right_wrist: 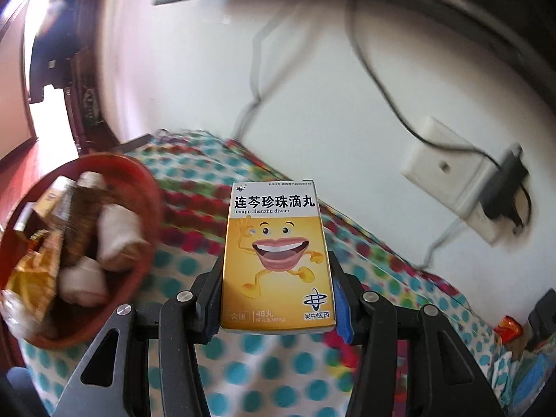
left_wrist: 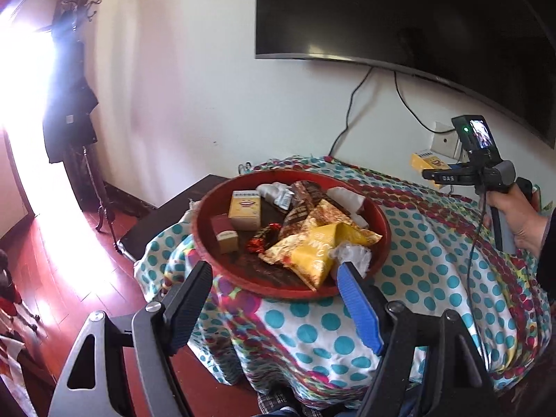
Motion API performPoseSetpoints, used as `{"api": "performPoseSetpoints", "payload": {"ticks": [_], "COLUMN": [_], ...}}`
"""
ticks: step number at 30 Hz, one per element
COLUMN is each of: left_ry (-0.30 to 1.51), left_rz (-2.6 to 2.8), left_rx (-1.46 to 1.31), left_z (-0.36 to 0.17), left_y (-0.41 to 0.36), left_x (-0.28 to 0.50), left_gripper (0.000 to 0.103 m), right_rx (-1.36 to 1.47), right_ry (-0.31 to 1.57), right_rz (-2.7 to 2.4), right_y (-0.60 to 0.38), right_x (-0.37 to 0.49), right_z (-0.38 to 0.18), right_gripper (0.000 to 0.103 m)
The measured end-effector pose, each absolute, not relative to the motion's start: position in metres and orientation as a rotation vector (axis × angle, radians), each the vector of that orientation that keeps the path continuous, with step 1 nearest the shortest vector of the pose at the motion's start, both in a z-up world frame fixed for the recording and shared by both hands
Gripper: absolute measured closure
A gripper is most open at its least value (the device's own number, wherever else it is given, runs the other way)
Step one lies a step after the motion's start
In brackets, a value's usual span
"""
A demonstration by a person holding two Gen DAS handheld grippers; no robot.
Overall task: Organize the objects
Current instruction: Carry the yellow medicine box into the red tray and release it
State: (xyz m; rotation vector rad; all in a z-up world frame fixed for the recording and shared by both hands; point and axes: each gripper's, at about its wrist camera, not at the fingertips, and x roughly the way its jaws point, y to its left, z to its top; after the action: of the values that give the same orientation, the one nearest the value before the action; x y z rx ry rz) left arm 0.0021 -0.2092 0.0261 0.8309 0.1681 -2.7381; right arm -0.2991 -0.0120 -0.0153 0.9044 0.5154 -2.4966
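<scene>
The right gripper (right_wrist: 278,299) holds a yellow medicine box (right_wrist: 278,260) upright, its two fingers (right_wrist: 208,295) pinching the box by its left and right sides. The box face shows a cartoon mouth figure and a white band of printed text at the top. The box is raised above the worktop (right_wrist: 215,365), which is covered by a cloth with teal dots and multicoloured bands. From the left wrist view, the same box (left_wrist: 425,163) appears at the far right, in front of the right gripper (left_wrist: 438,175), near the wall socket (left_wrist: 443,139) and well apart from the tray.

The left gripper (left_wrist: 274,279) hangs above the near edge of the worktop with its fingers (left_wrist: 359,307) spread wide and nothing between them. The tips sit at the near rim of a round red tray (left_wrist: 208,253); whether they touch it cannot be told.

The tray rests on the cloth. It contains a second yellow box (left_wrist: 245,210) standing upright, a small red box (left_wrist: 224,231) just beside it, yellow and brown snack packets (left_wrist: 319,239), a red-wrapped sweet (left_wrist: 262,238), and several white wrapped items (left_wrist: 347,199). In the right wrist view the tray (right_wrist: 139,180) lies to the left of the held box and is blurred.

A dark television (left_wrist: 417,17) is mounted on the wall above, with cables (left_wrist: 351,111) hanging down from it. A coat stand (left_wrist: 74,87) is at the left by a bright window.
</scene>
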Motion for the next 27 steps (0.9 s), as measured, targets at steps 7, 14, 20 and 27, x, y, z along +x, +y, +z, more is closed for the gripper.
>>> {"api": "performPoseSetpoints", "payload": {"ticks": [7, 14, 20, 27], "left_ry": [0.213, 0.283, 0.292, 0.343], "left_rz": [-2.707, -2.658, -2.602, -2.570], "left_rx": [0.797, 0.789, 0.794, 0.839], "left_z": [0.025, 0.016, 0.009, -0.005], "left_y": [-0.231, -0.254, -0.266, -0.277], "left_x": [0.030, 0.048, 0.056, 0.056], "left_gripper": [0.026, 0.026, 0.026, 0.026], "right_rx": [0.857, 0.821, 0.830, 0.880], "right_ry": [0.553, 0.596, 0.592, 0.612], "right_rz": [-2.414, -2.323, -2.257, -2.222], "right_y": [-0.092, -0.158, -0.199, -0.232], "right_x": [-0.265, -0.221, -0.191, -0.162], "right_z": [-0.005, -0.004, -0.009, -0.029], "right_gripper": [0.055, 0.055, 0.055, 0.054]}}
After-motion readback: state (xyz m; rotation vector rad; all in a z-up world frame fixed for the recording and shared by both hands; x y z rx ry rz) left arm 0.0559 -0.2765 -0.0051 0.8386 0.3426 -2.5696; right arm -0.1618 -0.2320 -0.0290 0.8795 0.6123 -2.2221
